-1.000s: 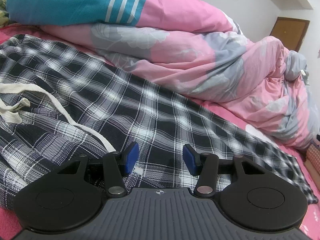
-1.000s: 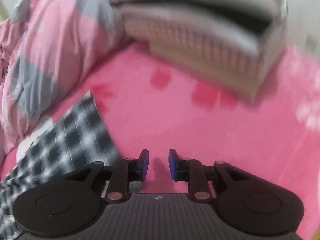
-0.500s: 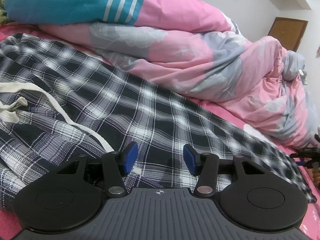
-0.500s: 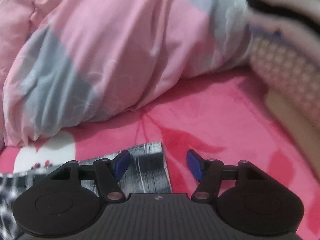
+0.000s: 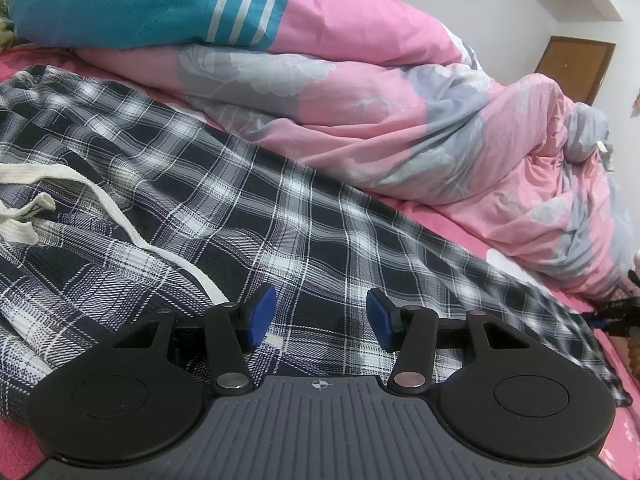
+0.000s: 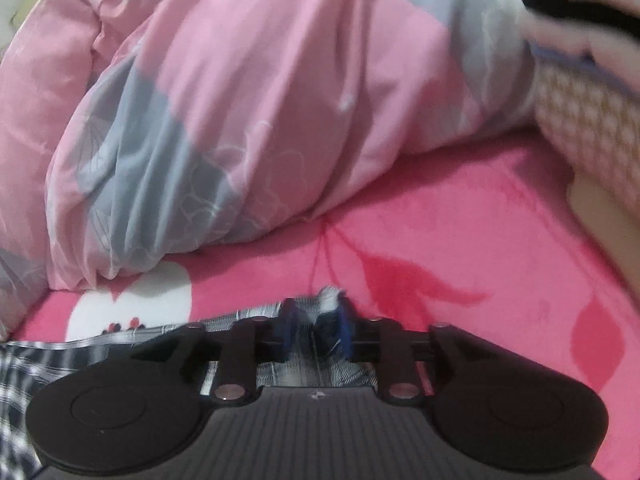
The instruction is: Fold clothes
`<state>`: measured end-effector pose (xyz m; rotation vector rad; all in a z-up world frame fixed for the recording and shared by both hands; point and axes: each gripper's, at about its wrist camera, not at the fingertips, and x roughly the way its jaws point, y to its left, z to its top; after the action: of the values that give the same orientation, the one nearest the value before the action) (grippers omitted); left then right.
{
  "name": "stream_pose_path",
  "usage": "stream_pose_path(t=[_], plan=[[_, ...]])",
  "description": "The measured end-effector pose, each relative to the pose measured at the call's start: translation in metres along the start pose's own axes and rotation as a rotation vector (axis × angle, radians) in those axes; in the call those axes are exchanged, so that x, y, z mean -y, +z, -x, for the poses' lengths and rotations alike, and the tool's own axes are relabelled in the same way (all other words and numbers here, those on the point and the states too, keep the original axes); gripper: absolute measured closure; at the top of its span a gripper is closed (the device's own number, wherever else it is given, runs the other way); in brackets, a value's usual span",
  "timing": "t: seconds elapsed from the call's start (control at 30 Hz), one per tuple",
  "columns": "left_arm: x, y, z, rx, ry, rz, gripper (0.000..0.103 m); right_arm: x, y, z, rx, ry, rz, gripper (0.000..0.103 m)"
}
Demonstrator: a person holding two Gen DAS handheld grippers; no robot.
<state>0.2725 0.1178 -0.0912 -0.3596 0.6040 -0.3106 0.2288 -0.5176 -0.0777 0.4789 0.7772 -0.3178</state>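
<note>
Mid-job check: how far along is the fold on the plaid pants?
Done: the plaid pants lie spread out along the pink bedsheet, drawstring loose on top; no fold shows yet. In hand: the right gripper has just been closing and now pinches the hem corner. The left gripper hovers open over the waist end, gripping nothing. Left: a grip at the waist, probably, then every fold.

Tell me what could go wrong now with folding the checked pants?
The right tool has just been closing on only the corner of the checked pants, so that small pinch might slip out when lifted. The white drawstring lies loose across the fabric and may get folded inside. The pink quilt sits close and could snag the leg.
</note>
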Motion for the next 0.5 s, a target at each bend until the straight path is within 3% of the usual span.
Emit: stream_pose_path(t=[0.03,0.07,0.1,0.23,0.5], plan=[[0.000,0.000,0.000,0.000,0.001,0.000,0.053,-0.002,-0.003,-0.001,0.000,-0.011,0.019,0.080],[0.000,0.000,0.000,0.001,0.001,0.001,0.053,-0.004,-0.005,-0.002,0.005,-0.028,0.044,0.095],[0.000,0.001,0.000,0.001,0.002,0.001,0.053,-0.008,-0.005,-0.001,0.022,-0.051,0.070,0.099],[-0.001,0.001,0.000,0.002,0.003,0.001,0.054,-0.015,0.001,0.006,0.139,-0.081,0.088,0.099],[-0.002,0.001,0.001,0.002,0.003,-0.003,0.054,-0.011,-0.002,-0.035,0.170,-0.166,0.110,0.099]])
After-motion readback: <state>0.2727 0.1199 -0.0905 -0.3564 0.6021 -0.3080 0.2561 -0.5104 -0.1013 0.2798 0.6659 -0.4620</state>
